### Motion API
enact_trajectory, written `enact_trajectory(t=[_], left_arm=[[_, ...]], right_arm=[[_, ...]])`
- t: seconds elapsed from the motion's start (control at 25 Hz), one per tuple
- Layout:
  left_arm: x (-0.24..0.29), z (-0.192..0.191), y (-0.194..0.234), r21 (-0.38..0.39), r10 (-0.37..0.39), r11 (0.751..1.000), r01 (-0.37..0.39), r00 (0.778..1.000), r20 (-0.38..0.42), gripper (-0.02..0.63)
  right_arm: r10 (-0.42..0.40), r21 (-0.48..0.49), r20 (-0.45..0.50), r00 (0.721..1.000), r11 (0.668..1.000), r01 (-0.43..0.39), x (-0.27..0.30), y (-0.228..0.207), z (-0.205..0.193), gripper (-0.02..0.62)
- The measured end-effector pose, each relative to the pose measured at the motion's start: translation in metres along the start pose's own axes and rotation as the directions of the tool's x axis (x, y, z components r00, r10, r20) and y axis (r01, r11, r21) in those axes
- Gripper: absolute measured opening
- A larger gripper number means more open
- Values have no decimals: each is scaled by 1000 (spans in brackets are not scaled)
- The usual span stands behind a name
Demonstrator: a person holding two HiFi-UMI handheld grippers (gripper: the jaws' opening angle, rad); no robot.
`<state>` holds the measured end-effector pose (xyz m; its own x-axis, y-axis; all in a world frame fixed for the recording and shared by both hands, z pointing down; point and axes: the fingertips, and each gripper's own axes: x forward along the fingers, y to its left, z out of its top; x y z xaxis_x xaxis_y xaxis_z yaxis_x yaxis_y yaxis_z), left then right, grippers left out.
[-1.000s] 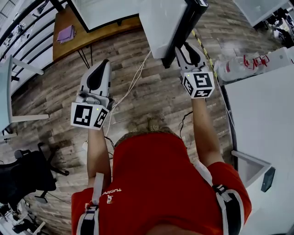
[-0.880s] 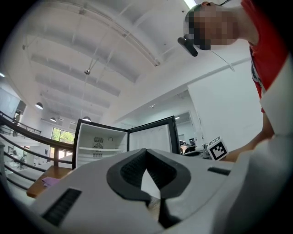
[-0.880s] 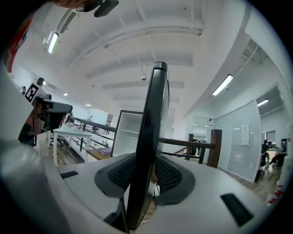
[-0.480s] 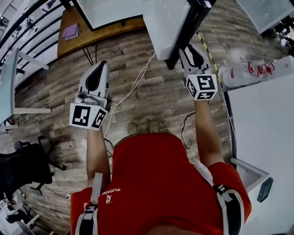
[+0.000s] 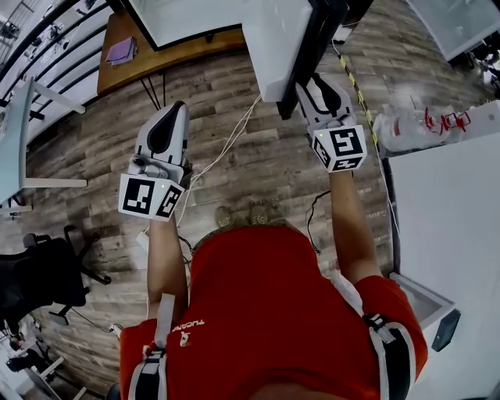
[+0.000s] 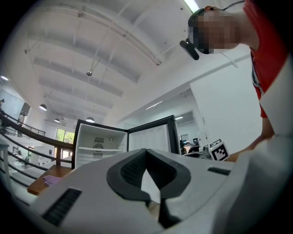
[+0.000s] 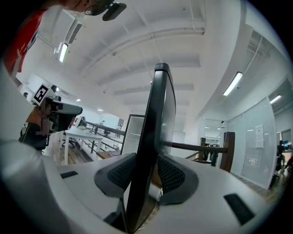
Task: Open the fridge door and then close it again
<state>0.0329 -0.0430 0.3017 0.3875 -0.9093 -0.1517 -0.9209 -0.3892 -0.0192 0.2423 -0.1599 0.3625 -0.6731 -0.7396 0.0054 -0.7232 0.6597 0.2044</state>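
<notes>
The fridge (image 5: 180,19) stands with its door (image 5: 277,43) swung wide, white inner face showing. My right gripper (image 5: 312,87) is shut on the door's black outer edge (image 7: 158,114), which runs upright between both pads in the right gripper view. My left gripper (image 5: 168,117) hangs in free air over the floor, left of the door, shut with nothing in it. The left gripper view shows its closed jaws (image 6: 146,157) in front of the fridge's white shelves (image 6: 98,146) and the door (image 6: 153,137).
A wooden table (image 5: 148,58) with a purple item (image 5: 121,53) stands left of the fridge. A white cable (image 5: 226,141) trails over the plank floor. A white cabinet (image 5: 445,211) with bottles (image 5: 414,125) is at my right. An office chair (image 5: 39,281) is at the lower left.
My right gripper has turned slightly while staying clamped on the door edge. The left gripper has hardly moved.
</notes>
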Motion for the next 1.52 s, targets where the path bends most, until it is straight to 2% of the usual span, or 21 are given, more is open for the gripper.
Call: enact_trajectory(t=[0.44, 0.68, 0.92, 1.2, 1.52], left_arm=[[12, -2, -23, -1, 63, 998, -63, 998, 20, 9], [13, -10, -26, 12, 86, 996, -86, 996, -3, 9], [15, -8, -11, 20, 108, 994, -109, 994, 13, 9], [18, -9, 15, 12, 128, 992, -129, 991, 27, 9], [19, -14, 67, 7, 135, 991, -136, 990, 41, 9]], right_arm=[[85, 0, 58, 995, 996, -85, 6, 10, 9, 161], [107, 3, 83, 991, 994, -108, 17, 22, 11, 176], [126, 3, 117, 985, 992, -127, 32, 48, 19, 186], [170, -42, 122, 978, 985, -166, 60, 83, 30, 213], [194, -72, 138, 971, 980, -185, 104, 124, 43, 265]])
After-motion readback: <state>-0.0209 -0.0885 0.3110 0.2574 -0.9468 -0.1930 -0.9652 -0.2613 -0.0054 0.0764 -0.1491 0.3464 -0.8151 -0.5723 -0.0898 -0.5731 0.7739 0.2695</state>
